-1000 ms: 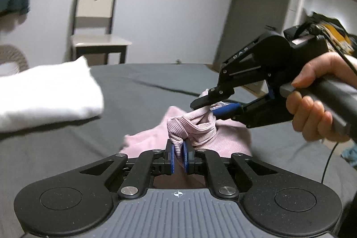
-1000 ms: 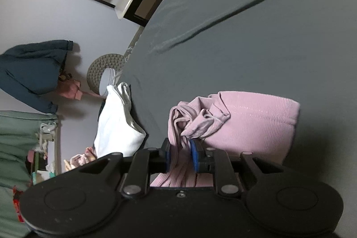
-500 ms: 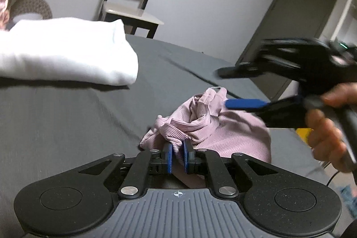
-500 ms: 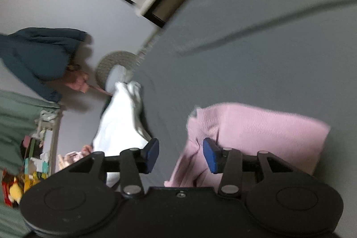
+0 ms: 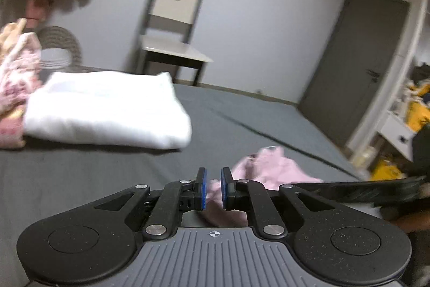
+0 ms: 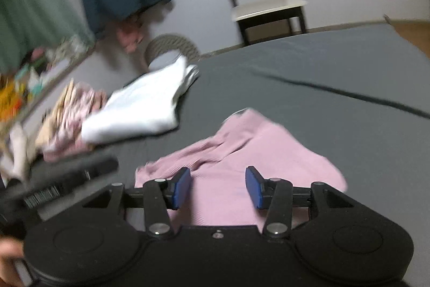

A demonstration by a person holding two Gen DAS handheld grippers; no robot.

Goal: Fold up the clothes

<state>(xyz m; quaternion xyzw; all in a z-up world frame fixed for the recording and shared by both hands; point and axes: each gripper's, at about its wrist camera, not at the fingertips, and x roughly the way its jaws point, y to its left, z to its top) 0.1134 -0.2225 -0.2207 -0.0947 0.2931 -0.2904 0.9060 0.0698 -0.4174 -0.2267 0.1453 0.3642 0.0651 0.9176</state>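
A pink ribbed garment (image 6: 255, 152) lies loosely folded on the grey bed (image 6: 336, 125). My right gripper (image 6: 217, 187) hovers over its near edge, open wide, with nothing between the blue pads. My left gripper (image 5: 213, 188) is open by a narrow gap. The pink garment (image 5: 271, 171) lies just behind it and to its right, and I see no cloth pinched. In the right wrist view the left tool's blurred dark body (image 6: 70, 179) sits beside the garment's left corner, slightly apart. Both views are motion-blurred.
A folded white garment (image 5: 107, 109) lies on the bed to the left, with a heap of floral pink clothes (image 5: 16, 77) beyond it. A chair (image 5: 174, 31), a woven basket (image 5: 61, 45) and a grey door (image 5: 349, 71) stand past the bed (image 5: 80, 179).
Both grippers held the pink garment a second ago. The right one opened and drew back first. The left one has now let go and swung left, and the garment lies flat.
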